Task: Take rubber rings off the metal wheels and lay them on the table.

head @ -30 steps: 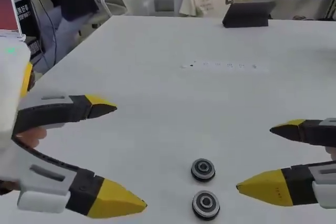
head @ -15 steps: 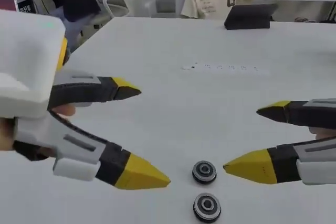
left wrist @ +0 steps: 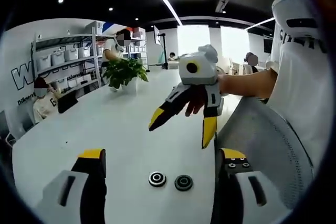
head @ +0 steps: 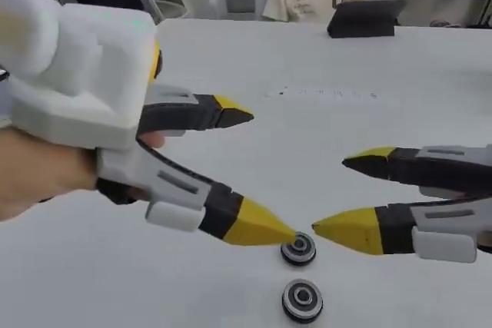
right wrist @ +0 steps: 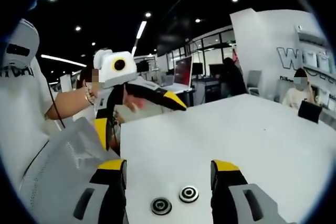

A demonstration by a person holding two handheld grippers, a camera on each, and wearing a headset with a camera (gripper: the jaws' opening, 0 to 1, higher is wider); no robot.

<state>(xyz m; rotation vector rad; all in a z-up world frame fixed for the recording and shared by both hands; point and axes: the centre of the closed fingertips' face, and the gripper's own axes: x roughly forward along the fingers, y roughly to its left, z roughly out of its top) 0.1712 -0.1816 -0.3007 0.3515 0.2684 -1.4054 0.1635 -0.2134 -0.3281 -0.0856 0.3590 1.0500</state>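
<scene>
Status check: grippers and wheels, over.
Left gripper open, right gripper open, empty. Far wheel between their tips, near wheel beside it, rings on. Nothing blocking.

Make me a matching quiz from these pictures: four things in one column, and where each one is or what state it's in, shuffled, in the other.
1 left gripper
2 far wheel
3 near wheel
4 tablet

A at the far edge of the table
B by the left gripper's lower tip
C open, above the table
D nearest the bottom of the head view

Pairs: 1-C, 2-B, 3-D, 4-A.
</scene>
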